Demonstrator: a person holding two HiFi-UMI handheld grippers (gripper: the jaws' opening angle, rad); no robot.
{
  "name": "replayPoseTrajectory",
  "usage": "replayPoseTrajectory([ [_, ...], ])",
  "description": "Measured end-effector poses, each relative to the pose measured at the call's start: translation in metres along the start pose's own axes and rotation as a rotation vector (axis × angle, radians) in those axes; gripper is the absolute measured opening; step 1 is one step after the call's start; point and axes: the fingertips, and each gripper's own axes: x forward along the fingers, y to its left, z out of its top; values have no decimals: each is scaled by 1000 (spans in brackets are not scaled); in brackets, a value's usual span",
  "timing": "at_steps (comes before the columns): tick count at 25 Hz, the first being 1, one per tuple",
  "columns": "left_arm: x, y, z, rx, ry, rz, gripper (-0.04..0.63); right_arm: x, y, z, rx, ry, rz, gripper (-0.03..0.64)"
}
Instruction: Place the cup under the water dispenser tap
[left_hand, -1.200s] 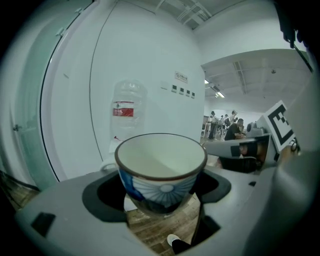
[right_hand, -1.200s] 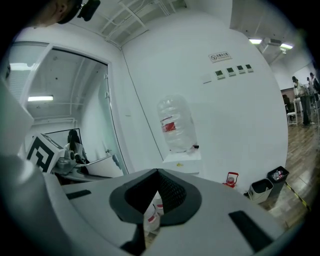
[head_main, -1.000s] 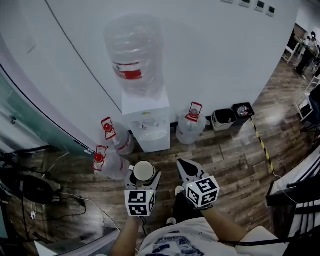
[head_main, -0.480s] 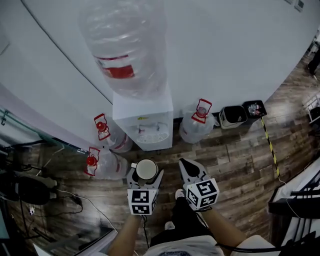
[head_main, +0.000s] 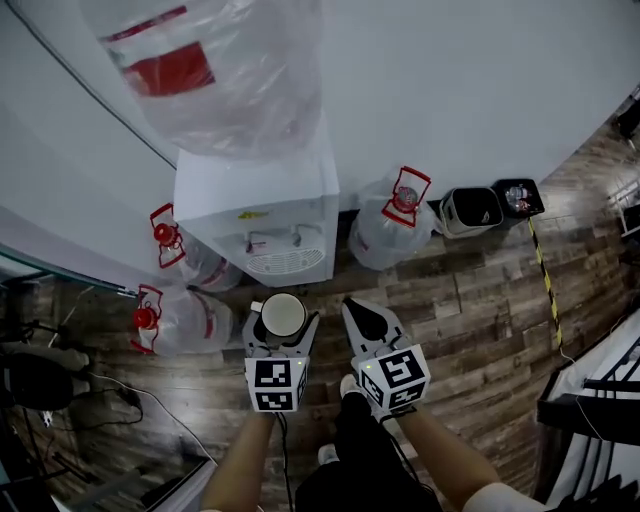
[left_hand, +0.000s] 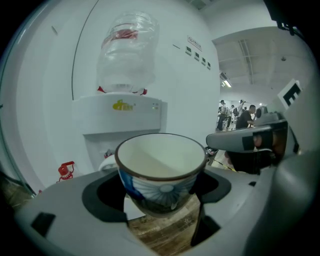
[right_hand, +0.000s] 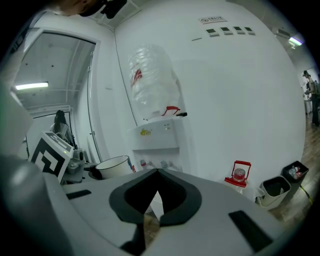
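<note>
The cup (left_hand: 161, 170) sits upright between the jaws of the left gripper (head_main: 282, 328), which pinch it from both sides low on its body. It has a white inside, a brown rim and a blue pattern on the outer wall, and in the left gripper view its mouth is open and empty. In the head view the cup (head_main: 283, 314) is held above the wood floor (head_main: 470, 300), in front of the water dispenser (head_main: 262, 200) and apart from it, short of the taps (head_main: 297, 237) and the white grille (head_main: 278, 262) below them.

The right gripper (head_main: 358, 312) hangs just beside the left one, on its right. Its jaws are pressed together with nothing between them, as the right gripper view shows, where the tips meet at a point (right_hand: 157, 172). That view also catches the cup's rim at its left edge and the dispenser farther off.

The dispenser is white and stands against a white wall (head_main: 450, 90), with a large clear bottle (head_main: 215, 70) bearing a red label upside down on top. Three spare bottles with red handles stand on the floor: one to the dispenser's right (head_main: 390, 225), two to its left (head_main: 190, 262) (head_main: 175, 320). Two small bins (head_main: 470, 210) (head_main: 520, 197) stand along the wall farther right.
</note>
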Motion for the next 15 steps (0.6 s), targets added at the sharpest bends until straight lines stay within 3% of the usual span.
replayPoseTrajectory([
  [15,121,38,-73,6,0,58,428,87,-52,-93,13,-1,-21,20],
])
